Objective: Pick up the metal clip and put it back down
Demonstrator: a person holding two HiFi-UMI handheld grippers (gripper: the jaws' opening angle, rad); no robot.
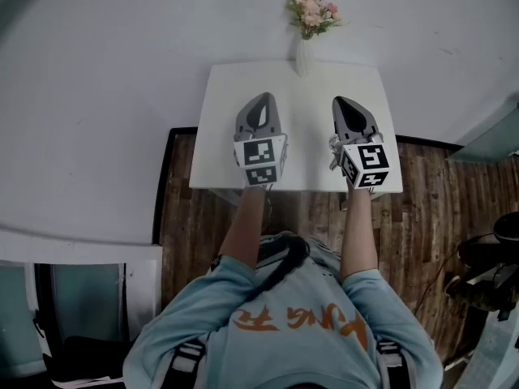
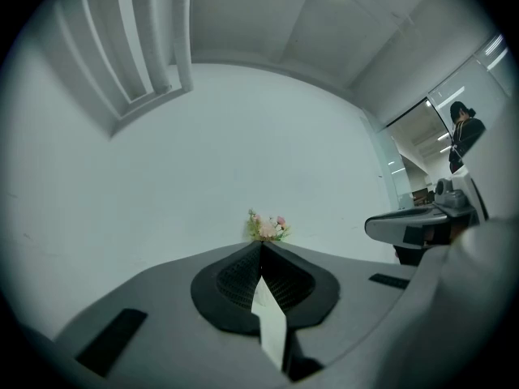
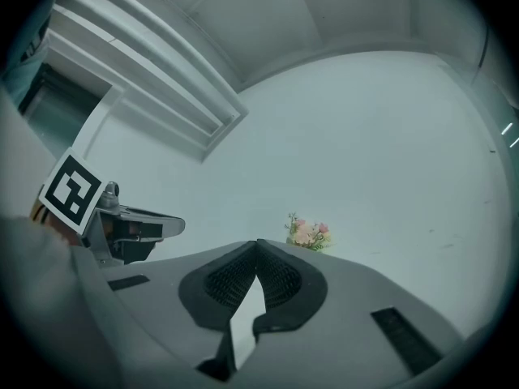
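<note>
Pointing toward the top of the head view, the left gripper point(image 1: 263, 97) and the right gripper point(image 1: 340, 101) sit side by side over the small white table point(image 1: 220, 136), apart from each other, each with its marker cube on the end nearest the person. In the left gripper view the two dark ribbed pads point(image 2: 239, 278) meet at their tips, clenched on nothing. The right gripper view shows the same, with jaws drawn together and empty. A white vase point(image 1: 302, 57) of pink flowers point(image 1: 313, 12) stands at the table's far edge, centre top of the frame, between the lines of the two grippers and well ahead of both. Dark wooden floor point(image 1: 426, 209) shows at right and left of the table. No view shows the metal clip, so I cannot tell where it lies.
</note>
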